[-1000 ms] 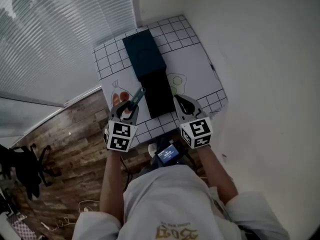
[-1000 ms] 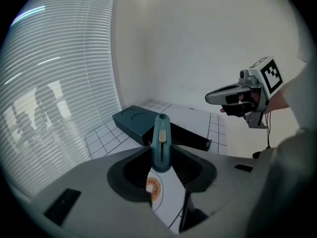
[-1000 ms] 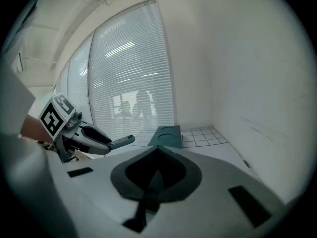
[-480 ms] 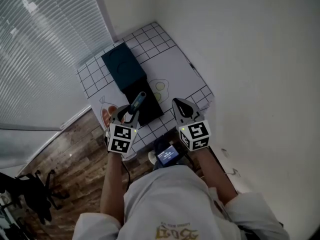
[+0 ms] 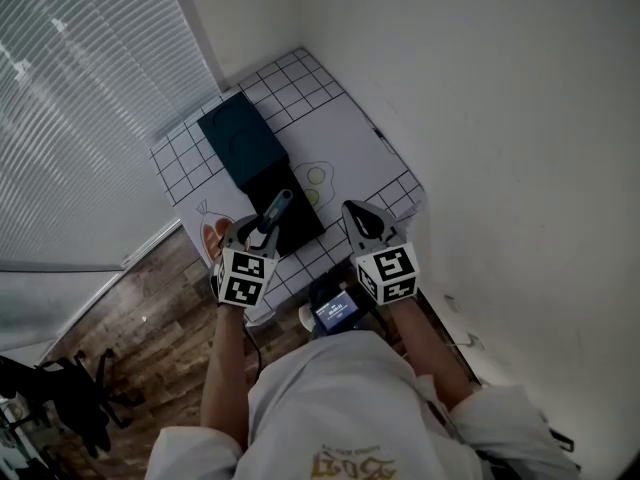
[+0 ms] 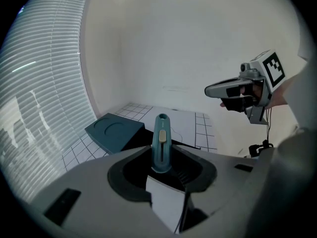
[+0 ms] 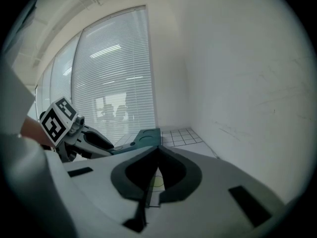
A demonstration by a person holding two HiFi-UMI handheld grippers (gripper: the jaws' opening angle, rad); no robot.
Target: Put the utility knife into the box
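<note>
— Could you read anything there?

— No words or numbers. The cube (image 5: 243,276) on my left gripper (image 5: 256,225) and the one on my right gripper (image 5: 356,210) bore only black-and-white square patterns. The yellow print (image 5: 352,463) on my shirt (image 5: 330,388) was too blurred, and the lit screen (image 5: 335,310) too small.
</note>
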